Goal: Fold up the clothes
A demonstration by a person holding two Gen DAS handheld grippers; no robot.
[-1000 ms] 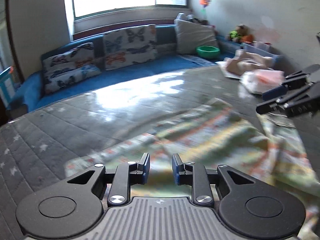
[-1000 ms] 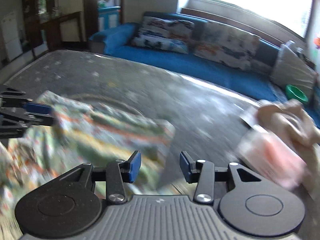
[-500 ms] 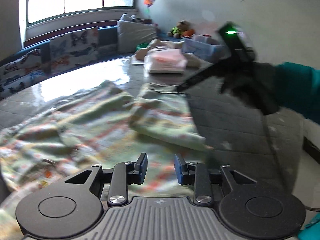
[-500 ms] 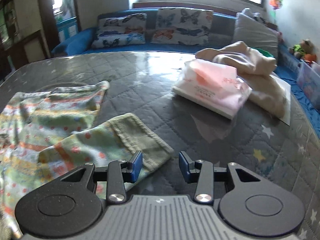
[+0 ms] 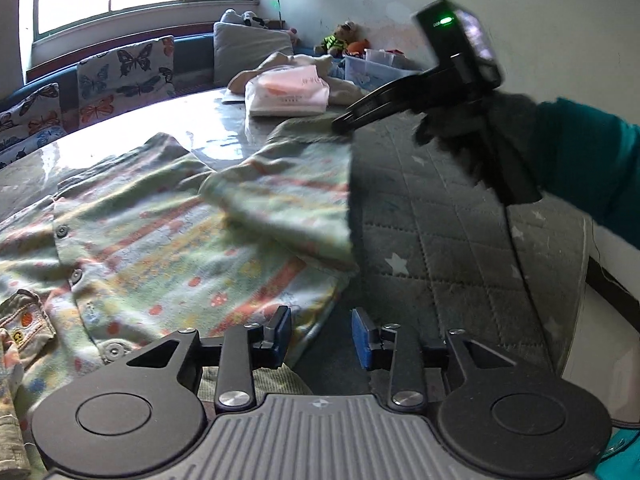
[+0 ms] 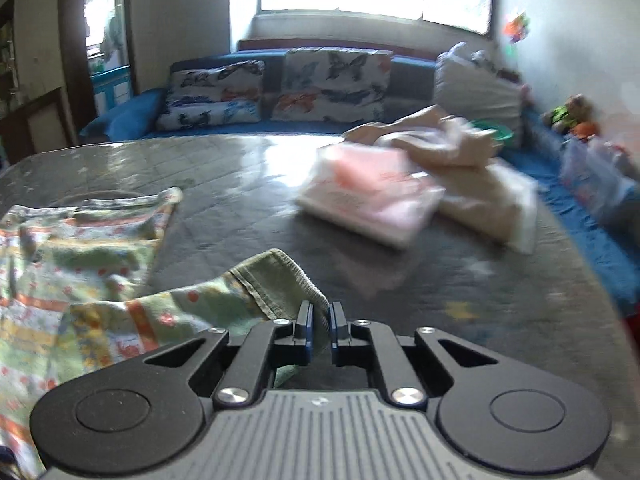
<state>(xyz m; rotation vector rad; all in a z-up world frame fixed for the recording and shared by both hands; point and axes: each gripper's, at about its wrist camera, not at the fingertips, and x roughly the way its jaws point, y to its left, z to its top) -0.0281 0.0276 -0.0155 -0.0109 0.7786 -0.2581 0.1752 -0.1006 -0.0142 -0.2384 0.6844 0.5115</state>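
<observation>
A green patterned button-up garment (image 5: 160, 240) lies spread on the grey quilted table (image 5: 440, 240); it also shows in the right wrist view (image 6: 80, 248). My right gripper (image 6: 319, 326) is shut on the ribbed cuff of its sleeve (image 6: 276, 280) and lifts it slightly; from the left wrist view the right gripper (image 5: 344, 124) holds the sleeve end at the far side. My left gripper (image 5: 322, 336) is open, low over the garment's near hem edge, holding nothing.
A pink packet in plastic (image 6: 368, 196) and a beige cloth pile (image 6: 460, 160) lie at the table's far right. A blue sofa with butterfly cushions (image 6: 320, 84) stands behind. The table's right edge (image 5: 580, 280) is near the wall.
My right gripper has closed on the sleeve cuff, which was lying between its open jaws before. My left gripper has swung right and moved down to the garment's hem.
</observation>
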